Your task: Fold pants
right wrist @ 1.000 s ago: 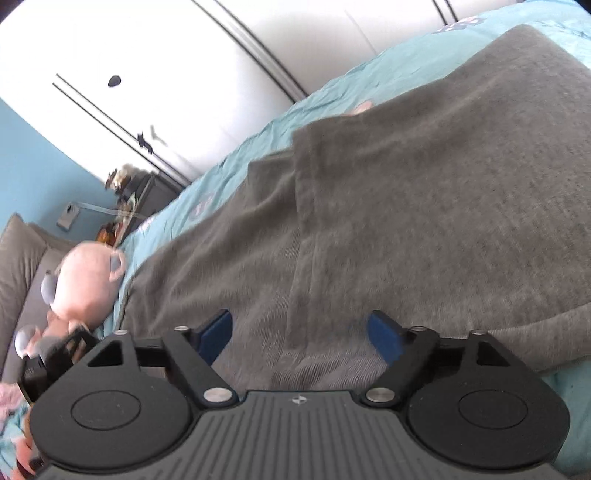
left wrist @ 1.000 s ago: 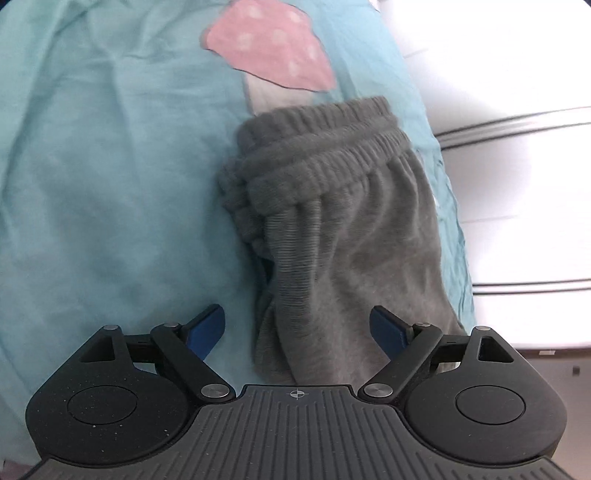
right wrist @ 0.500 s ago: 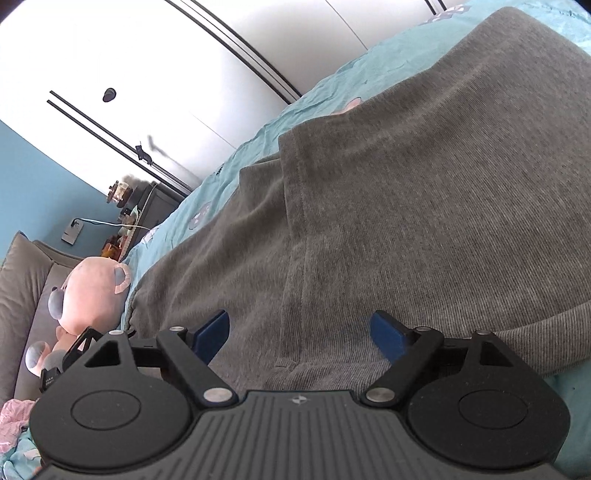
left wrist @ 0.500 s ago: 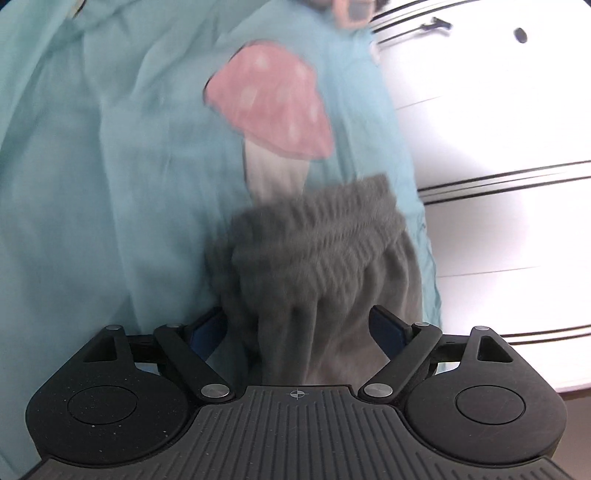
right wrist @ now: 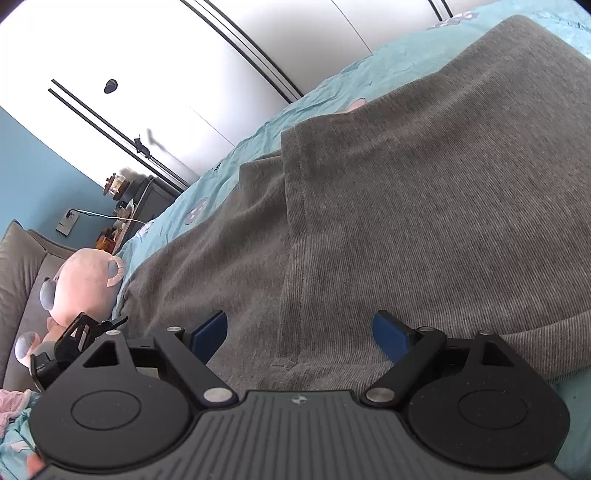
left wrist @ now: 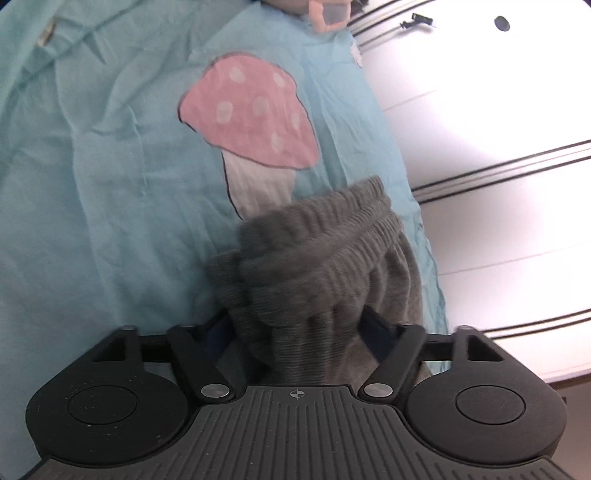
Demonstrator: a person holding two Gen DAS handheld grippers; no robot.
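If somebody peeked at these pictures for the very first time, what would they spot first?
Probably the big pink mushroom with pale spots printed on the turquoise bedsheet, just above the bunched elastic waistband of the grey ribbed pants sitting between the open left gripper. In the right wrist view, the grey fabric fills most of the picture ahead of the open right gripper, with a pink plush toy at the left edge.

The pants (left wrist: pixel 317 266) are slightly blurred and hide the left gripper's fingers (left wrist: pixel 218 328). The plush toy (left wrist: pixel 325 14) is cut off by the top edge.
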